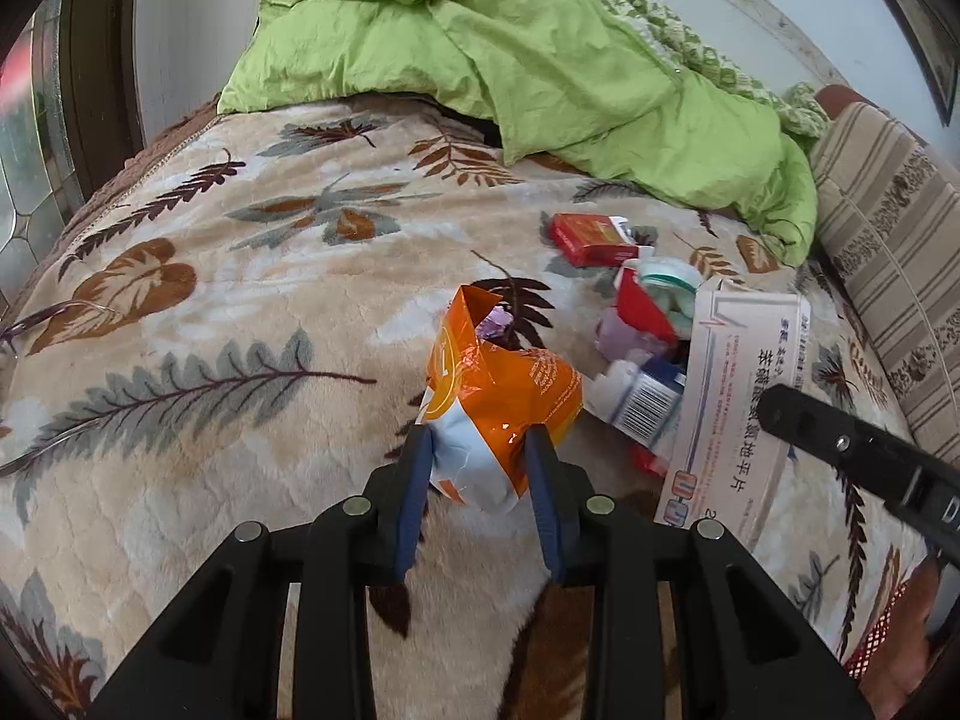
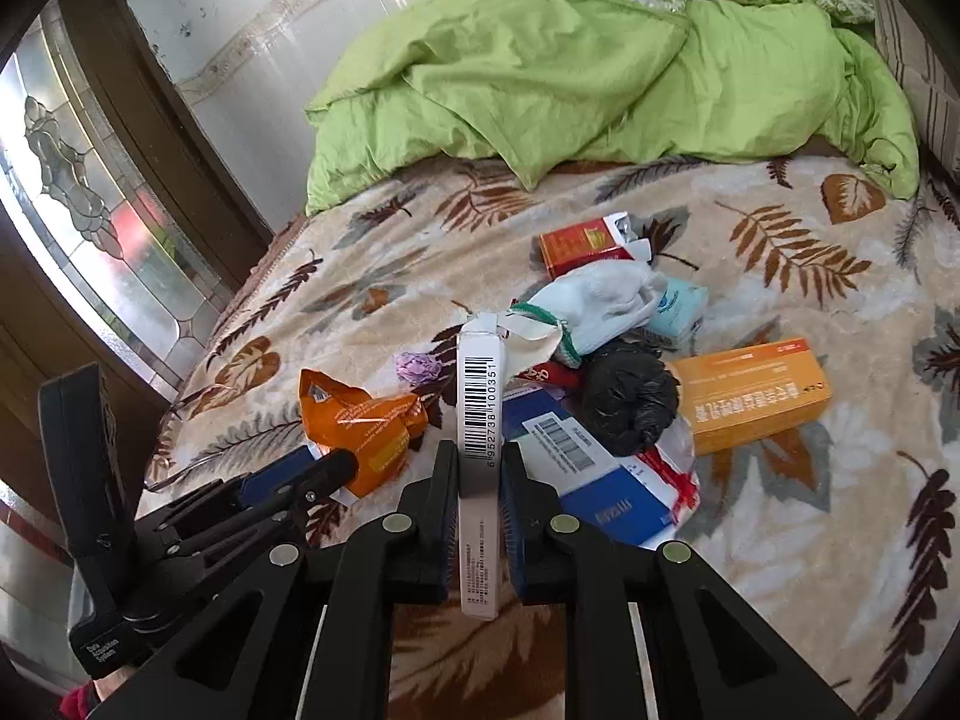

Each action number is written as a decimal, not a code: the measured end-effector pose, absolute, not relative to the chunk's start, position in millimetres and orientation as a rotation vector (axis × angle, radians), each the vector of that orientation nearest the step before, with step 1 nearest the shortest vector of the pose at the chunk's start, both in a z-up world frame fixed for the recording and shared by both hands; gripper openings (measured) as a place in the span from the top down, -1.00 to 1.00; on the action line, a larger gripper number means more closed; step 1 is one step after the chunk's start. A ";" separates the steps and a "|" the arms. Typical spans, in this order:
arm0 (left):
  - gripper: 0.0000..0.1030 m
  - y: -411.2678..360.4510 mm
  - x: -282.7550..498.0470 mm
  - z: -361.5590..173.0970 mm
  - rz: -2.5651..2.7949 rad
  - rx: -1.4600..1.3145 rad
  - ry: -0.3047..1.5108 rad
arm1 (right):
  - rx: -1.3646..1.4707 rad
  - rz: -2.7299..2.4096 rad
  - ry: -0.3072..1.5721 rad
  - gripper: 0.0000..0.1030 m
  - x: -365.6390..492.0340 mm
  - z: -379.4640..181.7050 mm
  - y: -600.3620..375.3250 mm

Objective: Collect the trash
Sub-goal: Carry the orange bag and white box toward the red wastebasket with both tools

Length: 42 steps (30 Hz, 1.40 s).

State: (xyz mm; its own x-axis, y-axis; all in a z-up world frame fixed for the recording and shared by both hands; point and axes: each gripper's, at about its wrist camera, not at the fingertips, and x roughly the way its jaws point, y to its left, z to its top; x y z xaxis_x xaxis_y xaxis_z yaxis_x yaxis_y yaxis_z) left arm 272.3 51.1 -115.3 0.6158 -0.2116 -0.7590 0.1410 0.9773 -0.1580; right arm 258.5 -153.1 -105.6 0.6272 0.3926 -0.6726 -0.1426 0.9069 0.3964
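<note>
Bed (image 1: 180, 360): both grippers clamped, level.

A glossy, crinkled orange foil wrapper (image 1: 504, 396) and a smooth matt cardboard box (image 2: 478, 420) lie among shiny black plastic bag (image 2: 627, 399) on a plush fleece blanket (image 1: 210, 312), behind it a matt, creased green cloth quilt (image 1: 480, 60).

A home bedroom: leaf-print blanket (image 1: 240, 312), rumpled green duvet (image 2: 600, 72) (unmade)
</note>
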 end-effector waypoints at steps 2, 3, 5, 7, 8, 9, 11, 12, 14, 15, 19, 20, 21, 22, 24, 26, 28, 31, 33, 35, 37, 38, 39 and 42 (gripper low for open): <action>0.40 51.4 260.0 -111.5 -0.220 -0.098 0.884 | 0.342 0.333 0.835 0.73 247.1 -99.0 -159.1; 0.40 50.7 254.6 -110.3 -0.225 -0.098 0.883 | 0.342 0.340 0.837 0.73 239.8 -95.9 -162.8; 0.40 47.8 240.5 -108.3 -0.237 -0.088 0.875 | 0.350 0.352 0.834 0.73 224.5 -91.3 -169.6; 0.40 42.5 224.3 -106.5 -0.240 -0.068 0.867 | 0.359 0.365 0.827 0.73 204.8 -87.3 -178.0; 0.40 39.5 219.4 -105.8 -0.241 -0.063 0.864 | 0.358 0.366 0.823 0.73 197.3 -86.5 -181.0; 0.40 35.0 211.1 -104.7 -0.232 -0.052 0.854 | 0.363 0.365 0.823 0.73 189.1 -86.7 -185.3; 0.40 23.7 194.8 -101.3 -0.215 -0.016 0.828 | 0.398 0.356 0.830 0.73 173.4 -89.6 -197.0; 0.40 18.7 188.7 -99.9 -0.211 -0.004 0.820 | 0.404 0.352 0.831 0.73 168.4 -90.8 -200.4; 0.40 8.0 176.0 -96.5 -0.211 0.014 0.807 | 0.417 0.336 0.831 0.73 155.6 -93.3 -209.6; 0.40 0.8 168.5 -94.0 -0.216 0.032 0.796 | 0.428 0.331 0.833 0.73 150.6 -94.1 -213.4; 0.40 -24.8 146.6 -85.6 -0.224 0.105 0.757 | 0.446 0.314 0.827 0.73 132.3 -93.4 -227.9; 0.40 -28.9 143.4 -84.5 -0.228 0.115 0.752 | 0.453 0.310 0.825 0.73 129.5 -92.4 -231.1; 0.40 -36.5 139.7 -83.0 -0.238 0.133 0.747 | 0.461 0.304 0.821 0.73 124.9 -91.8 -236.1; 0.40 -43.6 136.8 -81.5 -0.251 0.153 0.744 | 0.471 0.295 0.814 0.73 119.5 -90.6 -242.3; 0.40 -53.8 131.4 -79.6 -0.264 0.178 0.735 | 0.483 0.283 0.807 0.73 112.9 -89.4 -251.8; 0.40 -65.4 125.8 -77.5 -0.281 0.206 0.725 | 0.497 0.266 0.801 0.73 104.8 -89.4 -261.8; 0.40 -75.5 121.0 -76.1 -0.290 0.224 0.717 | 0.515 0.254 0.799 0.73 96.0 -89.9 -271.0; 0.40 -90.2 113.6 -73.5 -0.318 0.249 0.710 | 0.535 0.236 0.787 0.73 84.9 -89.2 -282.9; 0.40 -99.9 110.2 -71.3 -0.337 0.265 0.704 | 0.552 0.225 0.776 0.73 77.1 -88.0 -291.8; 0.40 -109.0 106.6 -69.4 -0.353 0.275 0.699 | 0.574 0.213 0.762 0.73 70.2 -85.3 -302.6; 0.40 -118.9 103.2 -66.9 -0.375 0.286 0.695 | 0.588 0.203 0.751 0.73 63.6 -82.8 -312.0; 0.40 -123.8 101.3 -65.4 -0.390 0.289 0.693 | 0.597 0.193 0.742 0.73 58.8 -80.9 -318.5; 0.40 -130.1 99.6 -63.2 -0.412 0.290 0.693 | 0.603 0.185 0.736 0.73 55.2 -79.7 -323.4; 0.40 -151.1 93.0 -57.4 -0.487 0.294 0.699 | 0.626 0.151 0.720 0.73 41.0 -76.2 -341.5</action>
